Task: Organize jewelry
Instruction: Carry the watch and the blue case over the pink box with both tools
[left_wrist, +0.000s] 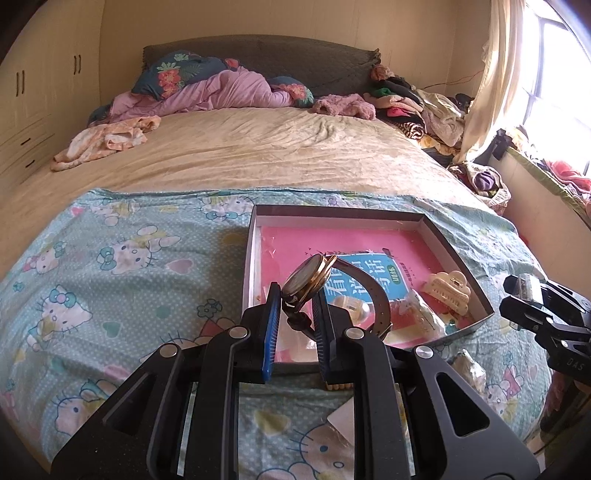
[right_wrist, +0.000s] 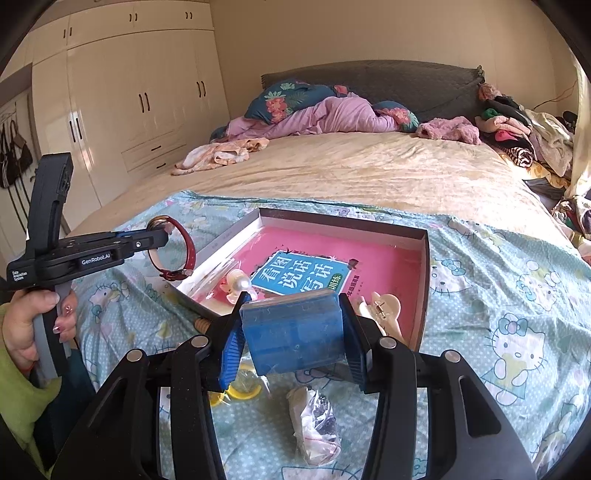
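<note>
My left gripper (left_wrist: 293, 301) is shut on a gold-cased wristwatch (left_wrist: 308, 278) with a dark red strap, held above the near left corner of a shallow box (left_wrist: 255, 236) lined in pink. In the right wrist view the left gripper (right_wrist: 157, 229) and the watch (right_wrist: 173, 251) hang left of the box (right_wrist: 424, 266). My right gripper (right_wrist: 291, 328) is shut on a blue plastic case (right_wrist: 295, 332) just above the box's near edge. My right gripper also shows in the left wrist view (left_wrist: 524, 295). In the box lie a cream hair claw (left_wrist: 448, 291), a pearl piece (right_wrist: 240, 284) and a blue-labelled booklet (right_wrist: 295, 275).
The box sits on a Hello Kitty sheet (left_wrist: 110, 280) spread over a bed. A small plastic bag (right_wrist: 314, 424) and a yellow ring (right_wrist: 243, 391) lie on the sheet near me. Clothes pile at the bed's right side (left_wrist: 424, 107). Wardrobes (right_wrist: 122, 99) stand at left.
</note>
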